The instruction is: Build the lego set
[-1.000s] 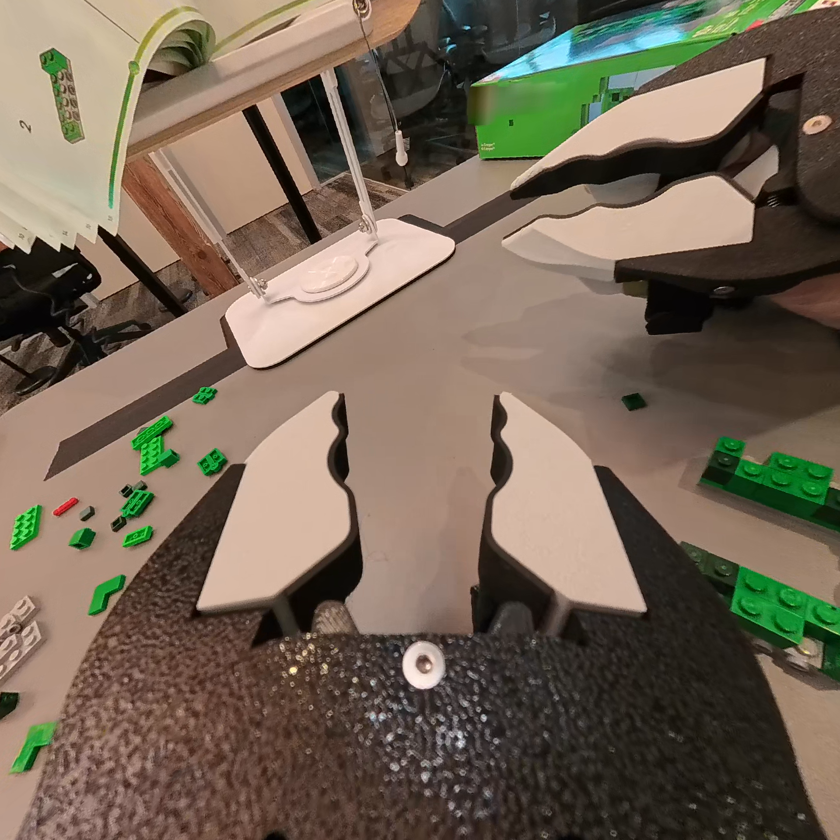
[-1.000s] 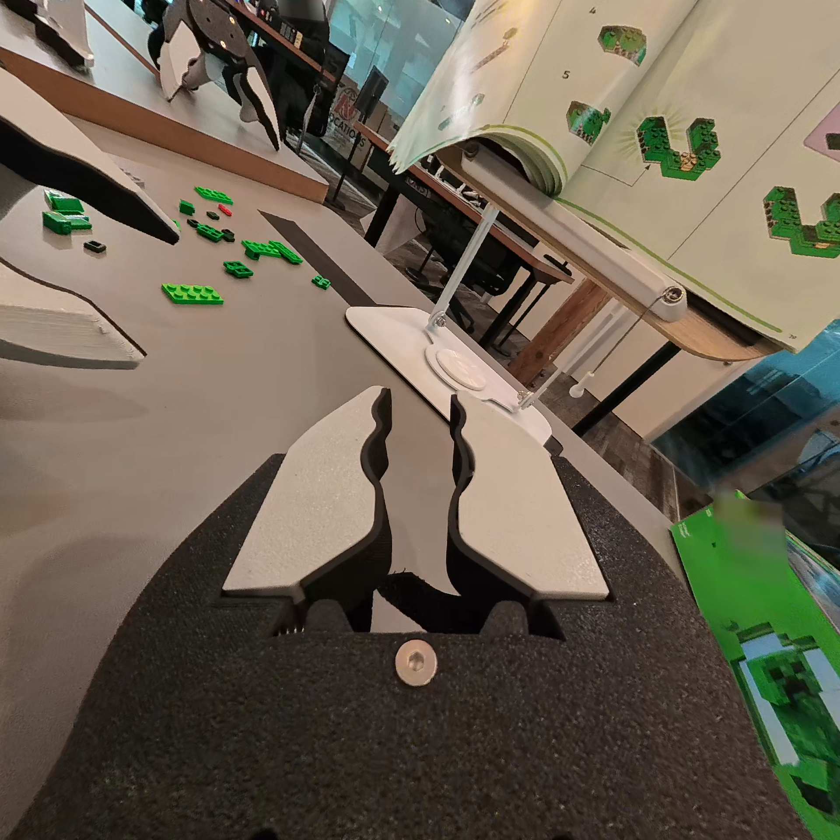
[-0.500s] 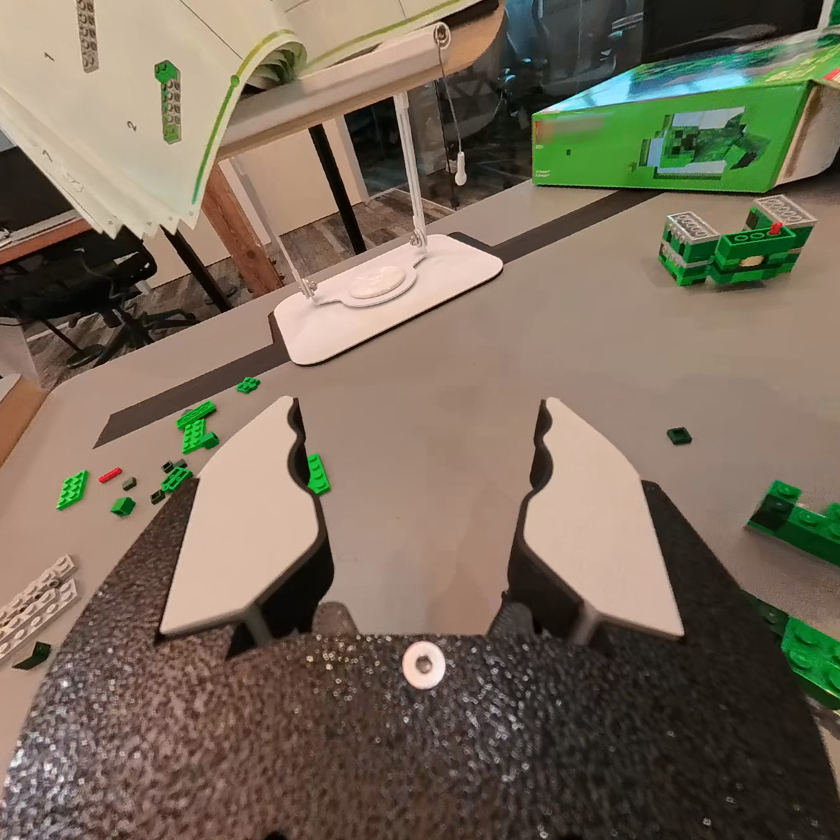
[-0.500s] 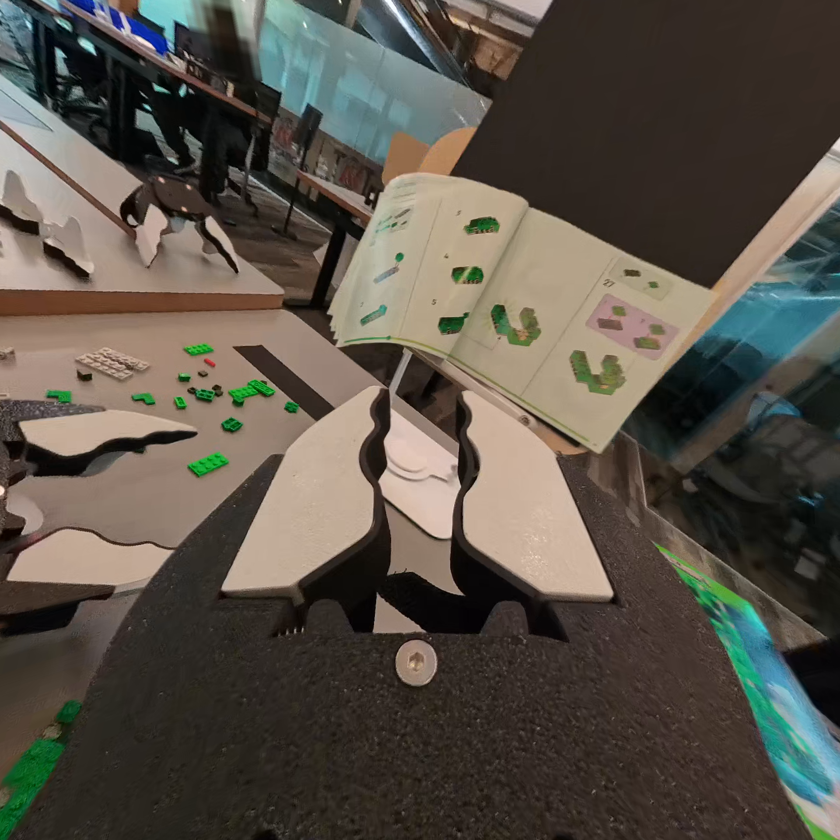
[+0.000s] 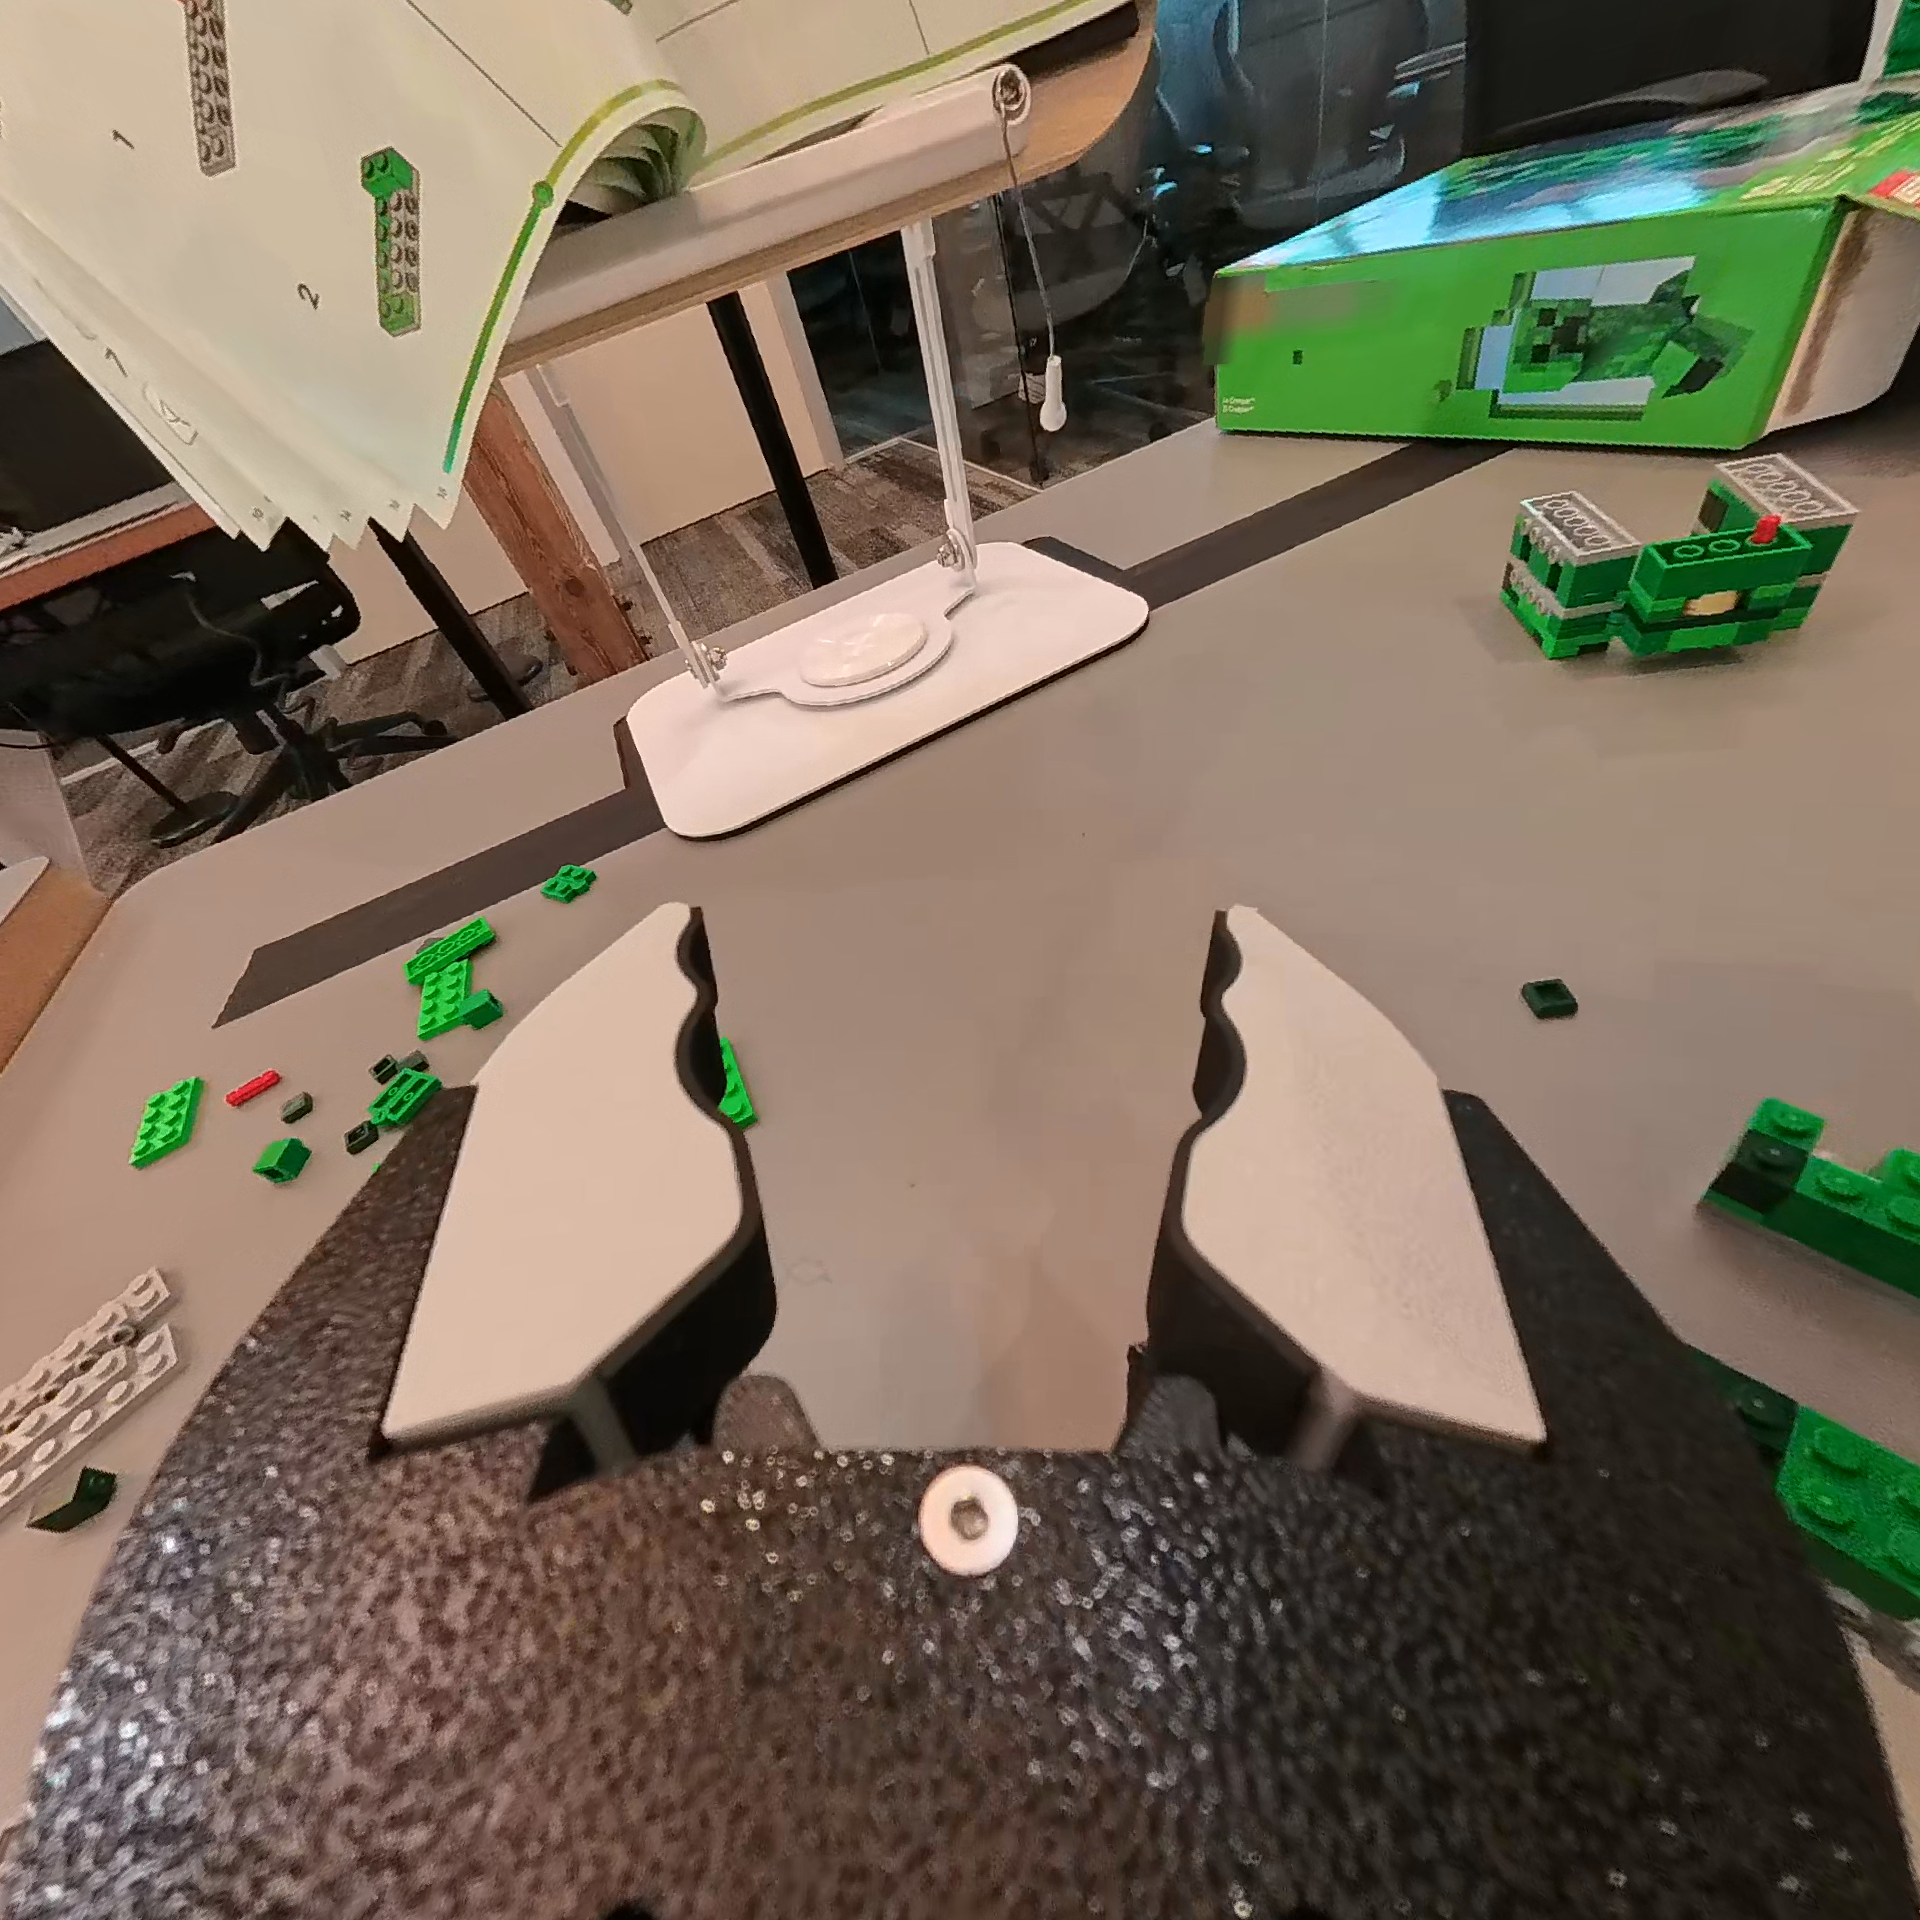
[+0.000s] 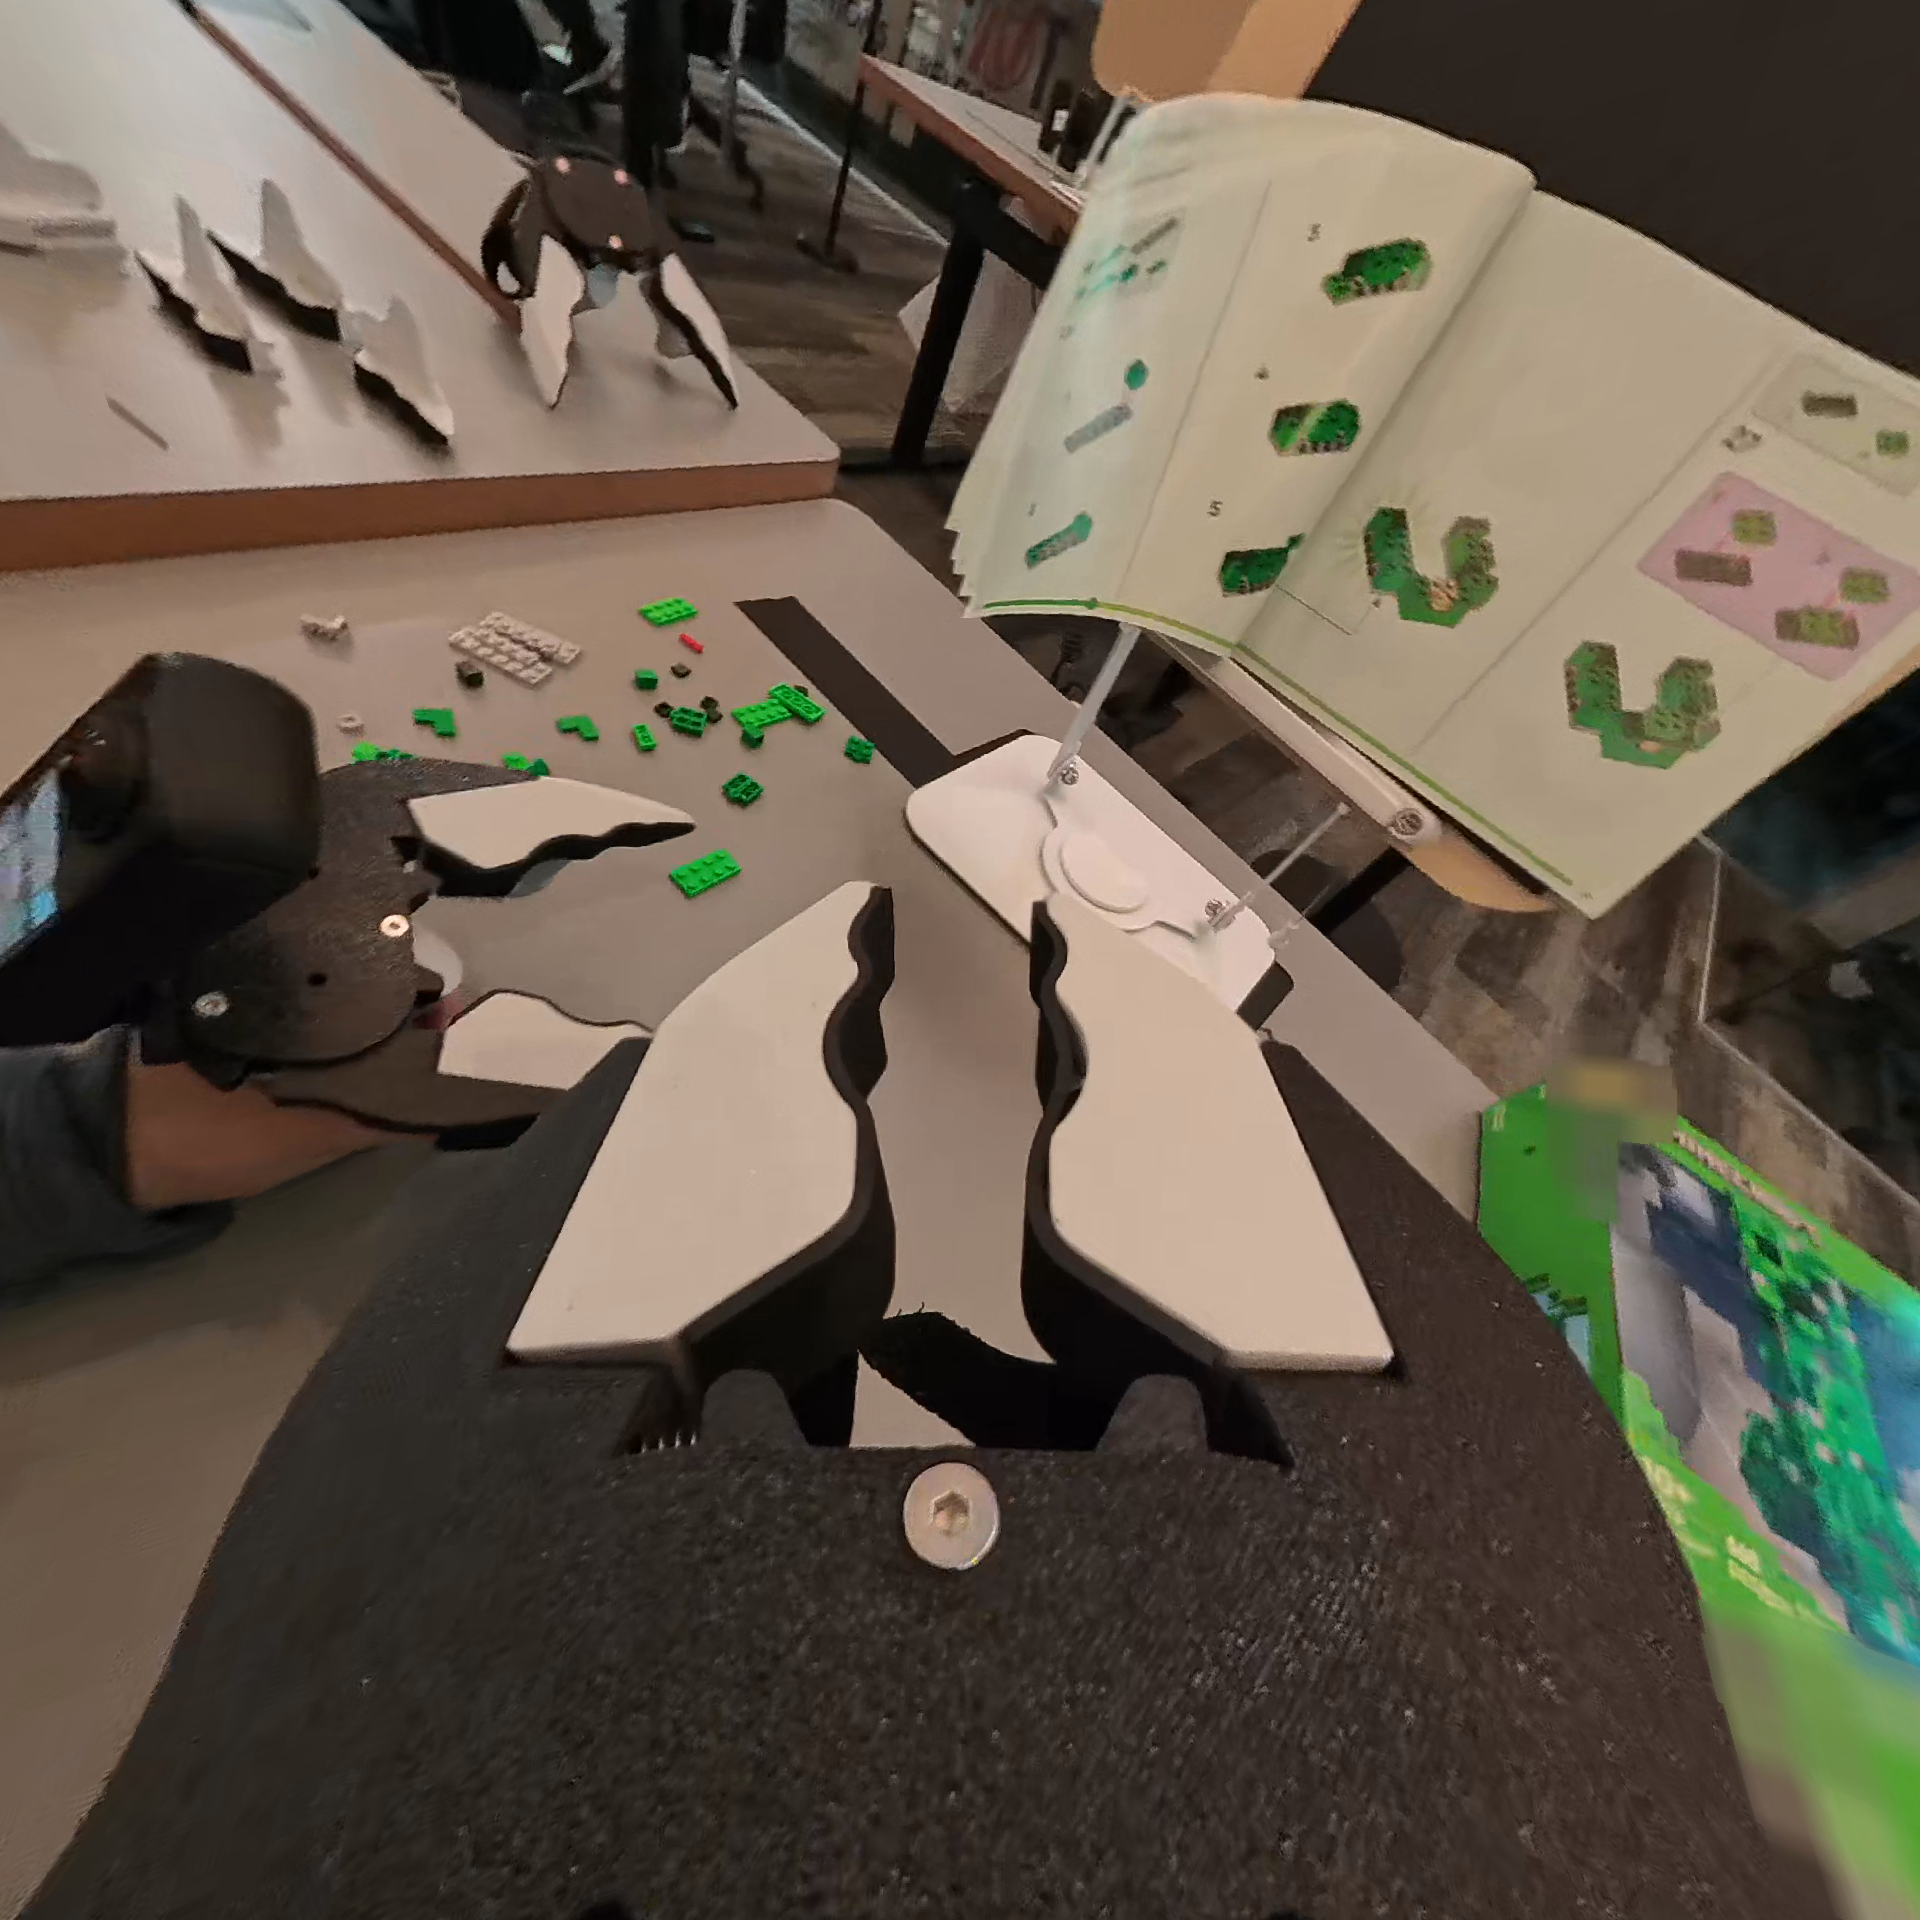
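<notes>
Two grippers hung over the grey table [image 5: 1299, 790], both empty: the left gripper [image 5: 956, 920] spread wide, the right gripper [image 6: 961, 899] narrowly parted. A half-built green model [image 5: 1673, 582] stood far right near the box [image 5: 1538, 322]; loose green plates [image 5: 447, 982] lay scattered left.

Both grippers have speckled black bodies and pale grey, wavy-edged fingers [image 5: 582, 1174]. A silver hex screw [image 6: 950, 1514] sits behind the right gripper's fingers. A grey sleeve [image 6: 62, 1132] trails the left gripper.

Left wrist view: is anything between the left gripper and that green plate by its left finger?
Nothing visible blocks it. The left gripper is open and empty; the green plate lies flat on the table, partly hidden behind the finger.
</notes>
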{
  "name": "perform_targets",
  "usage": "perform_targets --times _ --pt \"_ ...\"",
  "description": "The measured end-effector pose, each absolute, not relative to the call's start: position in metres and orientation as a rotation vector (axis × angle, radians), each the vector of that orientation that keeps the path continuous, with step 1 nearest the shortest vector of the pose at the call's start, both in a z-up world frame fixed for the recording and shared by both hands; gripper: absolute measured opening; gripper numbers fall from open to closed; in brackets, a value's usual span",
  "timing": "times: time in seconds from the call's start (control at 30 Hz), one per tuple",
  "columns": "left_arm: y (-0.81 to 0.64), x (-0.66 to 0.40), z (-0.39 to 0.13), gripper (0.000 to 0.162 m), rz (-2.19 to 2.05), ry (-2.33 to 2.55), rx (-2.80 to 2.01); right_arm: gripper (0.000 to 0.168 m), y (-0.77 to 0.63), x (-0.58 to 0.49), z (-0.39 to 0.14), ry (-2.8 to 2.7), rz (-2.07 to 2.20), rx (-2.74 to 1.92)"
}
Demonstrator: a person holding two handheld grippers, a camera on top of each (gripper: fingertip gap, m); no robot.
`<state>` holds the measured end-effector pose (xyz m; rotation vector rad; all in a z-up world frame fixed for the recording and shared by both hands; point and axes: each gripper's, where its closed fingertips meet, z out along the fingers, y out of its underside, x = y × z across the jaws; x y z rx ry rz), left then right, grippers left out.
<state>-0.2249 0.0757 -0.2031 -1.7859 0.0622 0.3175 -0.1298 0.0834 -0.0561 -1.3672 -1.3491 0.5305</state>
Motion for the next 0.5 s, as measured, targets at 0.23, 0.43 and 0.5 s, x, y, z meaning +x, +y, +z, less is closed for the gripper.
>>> perform_targets --times 0.23,0.43,0.5 --pt "0.076 -0.224 -0.203 0.088 0.31 0.066 -1.782 0.023 0.07 -0.129 -0.058 -1.426 0.538 -1.343" --pt "0.076 -0.222 -0.203 0.086 0.313 0.079 -1.785 0.021 0.078 -0.124 -0.05 -1.376 0.549 -1.33" --pt "0.076 -0.222 -0.204 0.086 0.313 0.08 -1.786 0.022 0.077 -0.123 -0.047 -1.368 0.549 -1.318"
